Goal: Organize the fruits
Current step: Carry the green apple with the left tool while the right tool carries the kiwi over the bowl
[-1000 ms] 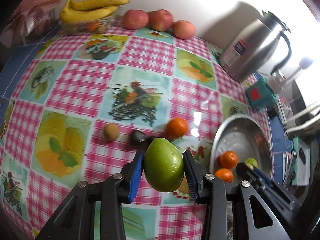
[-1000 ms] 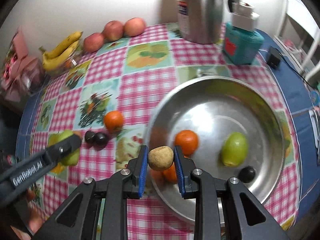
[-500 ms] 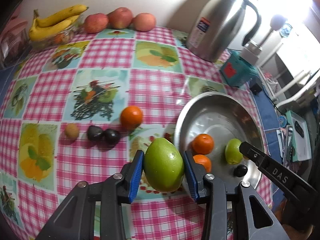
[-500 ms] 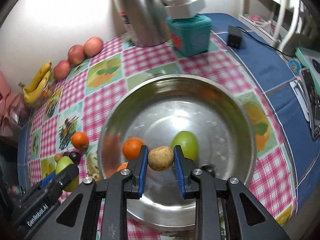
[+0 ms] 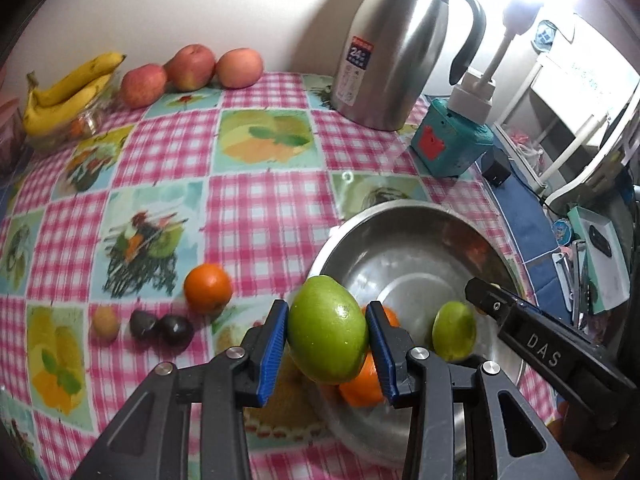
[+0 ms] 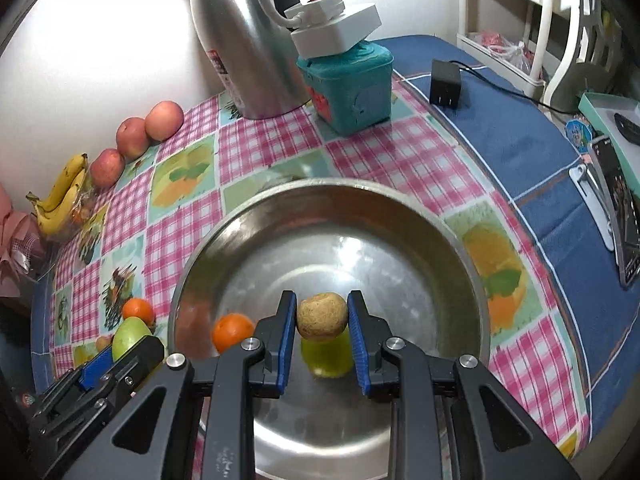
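Observation:
My left gripper (image 5: 327, 340) is shut on a large green fruit (image 5: 327, 340) and holds it over the near left rim of the steel bowl (image 5: 404, 216). My right gripper (image 6: 322, 318) is shut on a small brown fruit (image 6: 322, 316) above the middle of the bowl (image 6: 320, 188). In the bowl lie oranges (image 5: 362, 388) and a small green fruit (image 5: 454, 332). On the cloth left of the bowl sit an orange (image 5: 208, 288), two dark fruits (image 5: 162, 326) and a small tan fruit (image 5: 105, 320).
A steel thermos jug (image 5: 394, 40) and a teal box (image 5: 450, 144) stand behind the bowl. Three apples (image 5: 192, 68) and bananas (image 5: 68, 92) line the back wall. A black charger (image 6: 445, 82) and cable lie on the blue cloth at right.
Both grippers have moved forward and rightward over the bowl, each still holding its fruit. The right gripper now hangs over the small green fruit.

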`<state>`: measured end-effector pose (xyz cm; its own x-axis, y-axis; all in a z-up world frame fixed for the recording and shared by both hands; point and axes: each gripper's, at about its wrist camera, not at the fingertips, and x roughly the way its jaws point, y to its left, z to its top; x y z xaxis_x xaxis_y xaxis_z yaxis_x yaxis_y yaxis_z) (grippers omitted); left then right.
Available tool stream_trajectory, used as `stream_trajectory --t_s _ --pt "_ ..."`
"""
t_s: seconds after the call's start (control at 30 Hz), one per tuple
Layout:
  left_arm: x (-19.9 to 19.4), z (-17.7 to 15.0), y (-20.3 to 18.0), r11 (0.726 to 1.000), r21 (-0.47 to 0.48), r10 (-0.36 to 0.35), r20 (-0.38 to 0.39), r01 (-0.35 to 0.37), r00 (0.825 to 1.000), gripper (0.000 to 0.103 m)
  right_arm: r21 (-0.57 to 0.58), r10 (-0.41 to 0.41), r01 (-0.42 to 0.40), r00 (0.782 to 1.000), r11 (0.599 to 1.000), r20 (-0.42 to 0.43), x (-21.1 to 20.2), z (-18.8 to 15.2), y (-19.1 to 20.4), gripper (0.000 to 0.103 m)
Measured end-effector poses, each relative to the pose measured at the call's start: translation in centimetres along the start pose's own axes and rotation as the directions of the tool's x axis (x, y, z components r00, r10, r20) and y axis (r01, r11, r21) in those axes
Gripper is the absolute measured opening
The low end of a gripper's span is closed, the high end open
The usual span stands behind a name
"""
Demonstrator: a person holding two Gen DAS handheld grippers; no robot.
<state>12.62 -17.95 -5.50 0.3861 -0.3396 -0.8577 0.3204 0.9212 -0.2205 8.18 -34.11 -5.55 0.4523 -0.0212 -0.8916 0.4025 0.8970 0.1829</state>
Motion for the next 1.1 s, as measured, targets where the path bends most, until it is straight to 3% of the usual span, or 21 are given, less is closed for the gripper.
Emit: stream_trajectory --t_s 0.33,1.1 --pt "2.8 1.6 -1.9 0.999 0.048 0.026 -0.005 -0.026 1.000 0.042 0.020 -0.046 0.045 0.999 0.999 0.026 1.2 1.6 -0.9 0.027" --pt "5.1 1.8 -3.5 0.993 0.107 0.044 -0.015 -0.042 0.999 0.043 0.053 -0.045 0.047 0.998 0.997 -0.037 3.2 1.7 -1.9 0.027"
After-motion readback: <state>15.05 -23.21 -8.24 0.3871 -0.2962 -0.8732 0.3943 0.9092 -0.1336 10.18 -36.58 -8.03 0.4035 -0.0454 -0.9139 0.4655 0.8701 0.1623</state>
